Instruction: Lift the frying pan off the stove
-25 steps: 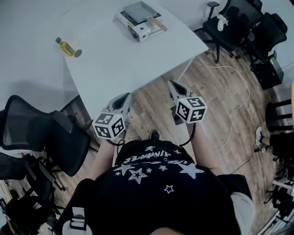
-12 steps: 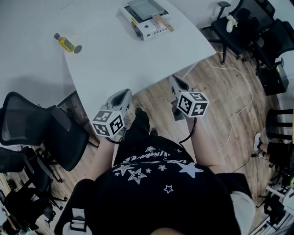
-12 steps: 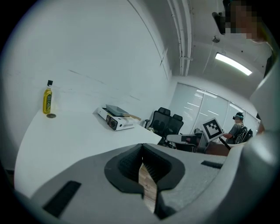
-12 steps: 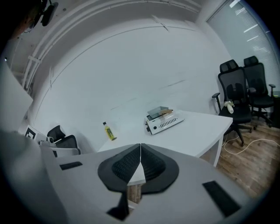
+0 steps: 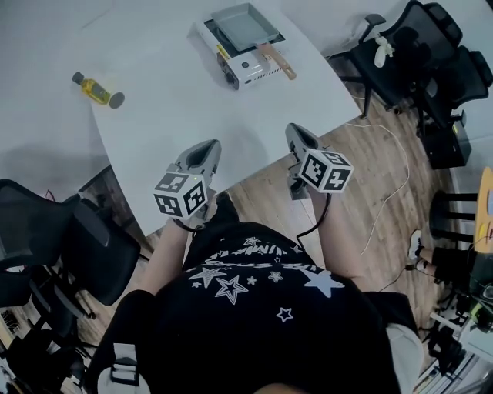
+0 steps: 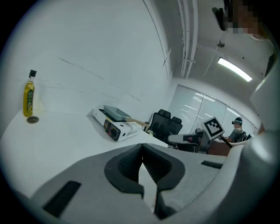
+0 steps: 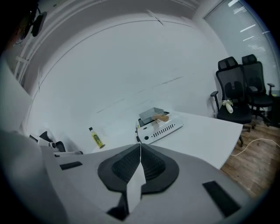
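Grey and rectangular, the frying pan (image 5: 243,23) is sitting on the white stove (image 5: 250,68) at the far end of the white table (image 5: 177,115), its wooden handle (image 5: 277,60) pointing back toward the person. An oil bottle (image 5: 92,88) is standing well apart. The left gripper (image 5: 208,146) and right gripper (image 5: 294,131) are hovering at the table's near edge, jaws pressed together on nothing.
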The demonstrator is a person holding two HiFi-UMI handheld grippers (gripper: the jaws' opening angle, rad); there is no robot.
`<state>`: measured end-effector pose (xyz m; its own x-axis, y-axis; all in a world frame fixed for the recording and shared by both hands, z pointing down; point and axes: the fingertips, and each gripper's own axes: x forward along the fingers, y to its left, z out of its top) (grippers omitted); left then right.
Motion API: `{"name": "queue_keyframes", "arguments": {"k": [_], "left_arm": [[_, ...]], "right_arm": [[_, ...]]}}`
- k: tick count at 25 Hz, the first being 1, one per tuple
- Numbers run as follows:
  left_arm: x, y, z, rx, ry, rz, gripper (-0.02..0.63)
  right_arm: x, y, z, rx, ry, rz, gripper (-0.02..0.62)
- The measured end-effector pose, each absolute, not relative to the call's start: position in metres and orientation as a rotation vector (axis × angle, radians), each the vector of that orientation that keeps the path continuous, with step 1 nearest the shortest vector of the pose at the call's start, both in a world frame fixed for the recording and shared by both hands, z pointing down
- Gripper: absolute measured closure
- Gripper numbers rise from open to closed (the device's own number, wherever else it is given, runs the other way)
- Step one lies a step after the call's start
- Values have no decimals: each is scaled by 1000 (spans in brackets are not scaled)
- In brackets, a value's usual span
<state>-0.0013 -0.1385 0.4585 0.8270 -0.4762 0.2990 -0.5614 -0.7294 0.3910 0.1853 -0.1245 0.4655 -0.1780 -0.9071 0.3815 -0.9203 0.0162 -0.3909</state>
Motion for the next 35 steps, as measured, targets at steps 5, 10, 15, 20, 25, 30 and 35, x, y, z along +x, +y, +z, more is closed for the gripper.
{"name": "queue_keyframes", "arguments": {"k": [5,10,15,20,25,30,35], "left_arm": [[15,-184,459,2544,-701,253,598],[18,-216,468,2518,-675,244,598],[12,-236,475,2480,-683,231,597],[16,-246,480,2460,-687,239,598],[29,-256,480,2443,-754,259,598],[52,-259,475,2412,-842,248,598],[81,-260,474,2386,-909,246,598]], "right_arm": [[203,-176,467,2078,-2187,980,586],[222,-211,475,2145,-2132,1093,582],[241,-242,477,2206,-2110,1283,403],[260,-265,475,2179,-2147,1365,391],[268,-285,482,1972,-2265,1560,386],[267,-295,489,1666,-2321,1642,382],[266,-304,495,1404,-2365,1654,397]]}}
